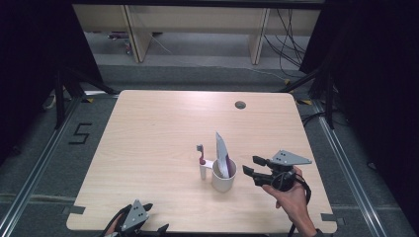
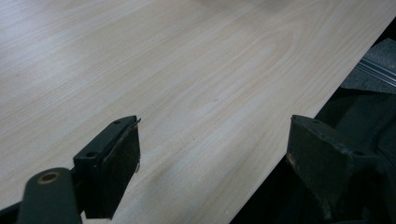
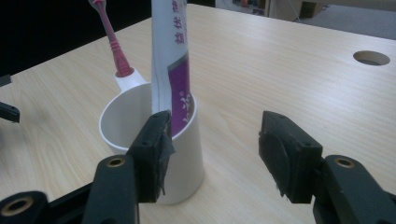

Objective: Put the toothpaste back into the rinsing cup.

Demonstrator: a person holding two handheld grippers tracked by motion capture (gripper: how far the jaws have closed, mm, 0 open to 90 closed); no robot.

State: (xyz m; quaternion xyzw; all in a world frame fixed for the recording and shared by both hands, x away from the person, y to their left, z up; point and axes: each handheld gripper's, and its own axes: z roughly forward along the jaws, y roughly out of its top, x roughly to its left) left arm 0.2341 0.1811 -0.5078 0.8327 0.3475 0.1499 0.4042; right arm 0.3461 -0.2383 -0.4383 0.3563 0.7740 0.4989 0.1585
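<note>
From above, a pale wood-grain table (image 1: 163, 128) carries a smooth white plastic cup (image 1: 224, 177) near its front right. A flat white-and-purple toothpaste tube (image 1: 222, 154) stands upright in it, and a pink toothbrush (image 1: 201, 154) rises from a small white holder at the cup's side. The right gripper (image 1: 251, 166), black, with a grey plate on top, sits just right of the cup, jaws apart and holding nothing. The left gripper (image 1: 148, 228) is cut off by the front edge.

The left gripper view looks along wide, empty jaws over bare table and its edge.

The right gripper view has the cup (image 3: 154, 140) beside the left jaw; both the tube and the brush are cropped at the top.
</note>
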